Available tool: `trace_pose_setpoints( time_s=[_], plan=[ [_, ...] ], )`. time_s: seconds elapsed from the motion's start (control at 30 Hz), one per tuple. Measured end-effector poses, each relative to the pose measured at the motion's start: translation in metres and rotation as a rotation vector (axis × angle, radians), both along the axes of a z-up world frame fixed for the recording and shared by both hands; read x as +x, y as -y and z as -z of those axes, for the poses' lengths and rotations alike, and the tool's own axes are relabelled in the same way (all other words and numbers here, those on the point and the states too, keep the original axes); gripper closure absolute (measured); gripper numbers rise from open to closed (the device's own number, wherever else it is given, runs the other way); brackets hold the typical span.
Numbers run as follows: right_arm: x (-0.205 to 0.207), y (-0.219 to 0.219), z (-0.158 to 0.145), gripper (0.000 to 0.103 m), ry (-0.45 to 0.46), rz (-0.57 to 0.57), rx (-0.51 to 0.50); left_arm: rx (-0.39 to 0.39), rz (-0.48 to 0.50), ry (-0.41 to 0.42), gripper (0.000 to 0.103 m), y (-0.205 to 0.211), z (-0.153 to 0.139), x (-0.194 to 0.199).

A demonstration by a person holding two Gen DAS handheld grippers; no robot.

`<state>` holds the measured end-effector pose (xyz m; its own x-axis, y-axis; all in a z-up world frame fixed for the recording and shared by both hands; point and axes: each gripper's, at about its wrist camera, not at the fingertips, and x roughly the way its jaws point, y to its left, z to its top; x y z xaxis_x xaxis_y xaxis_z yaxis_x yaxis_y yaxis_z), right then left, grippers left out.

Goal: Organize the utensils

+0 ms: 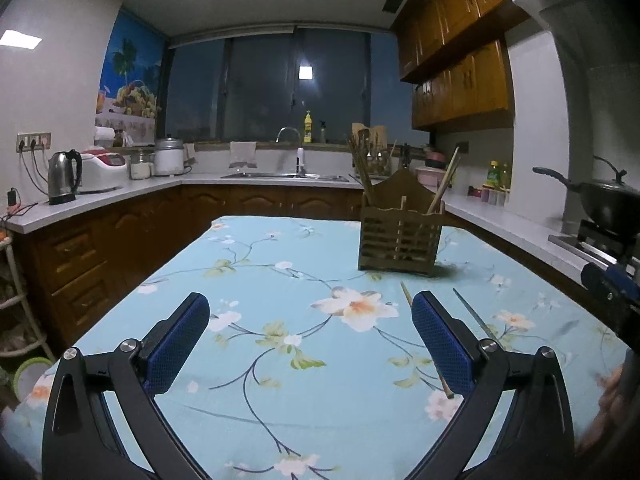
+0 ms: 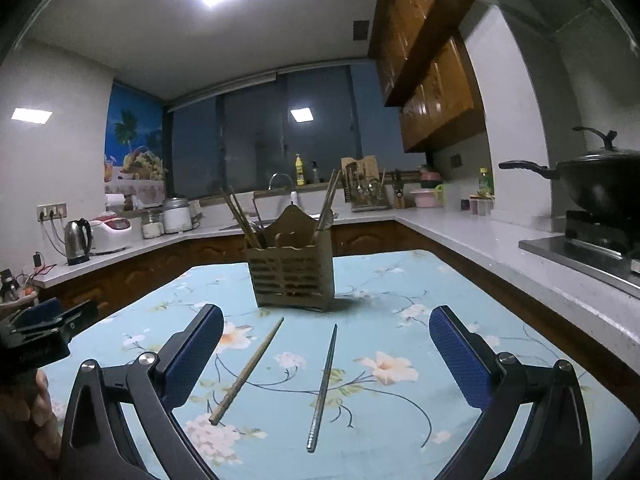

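Observation:
A wooden utensil holder [image 2: 292, 276] with several chopsticks in it stands on the table with a floral blue cloth [image 2: 400, 300]; it also shows in the left wrist view [image 1: 400, 240]. A wooden chopstick [image 2: 248, 372] and a metal chopstick [image 2: 323, 388] lie on the cloth in front of it, between the fingers of my right gripper [image 2: 326, 344], which is open and empty above them. My left gripper [image 1: 310, 332] is open and empty over the cloth, left of the wooden chopstick [image 1: 407, 296] and the metal chopstick [image 1: 476, 316].
Kitchen counters run along the left, back and right. A kettle [image 1: 62, 178] and rice cooker [image 1: 102, 172] stand on the left, a sink [image 1: 286, 176] at the back, a black wok [image 2: 600, 186] on the stove at the right. The left gripper's body [image 2: 36, 332] shows in the right wrist view.

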<state>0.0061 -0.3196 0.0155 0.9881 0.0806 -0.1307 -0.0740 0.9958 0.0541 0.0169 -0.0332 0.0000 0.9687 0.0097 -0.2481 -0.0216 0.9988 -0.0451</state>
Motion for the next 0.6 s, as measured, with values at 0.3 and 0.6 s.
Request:
trace_pose_setpoints(
  time_s=[0.3, 0.6],
  plan=[
    [-0.0019, 0.0018, 0.0069, 0.0, 0.002, 0.001, 0.003, 0.01, -0.018, -0.014, 0.0, -0.0002, 0.0039, 0.0011],
    [0.0022, 0.0006, 0.005, 0.0, -0.016, 0.015, -0.006, 0.028, -0.031, -0.049, 0.0, 0.0009, 0.0069, 0.0045]
  ],
)
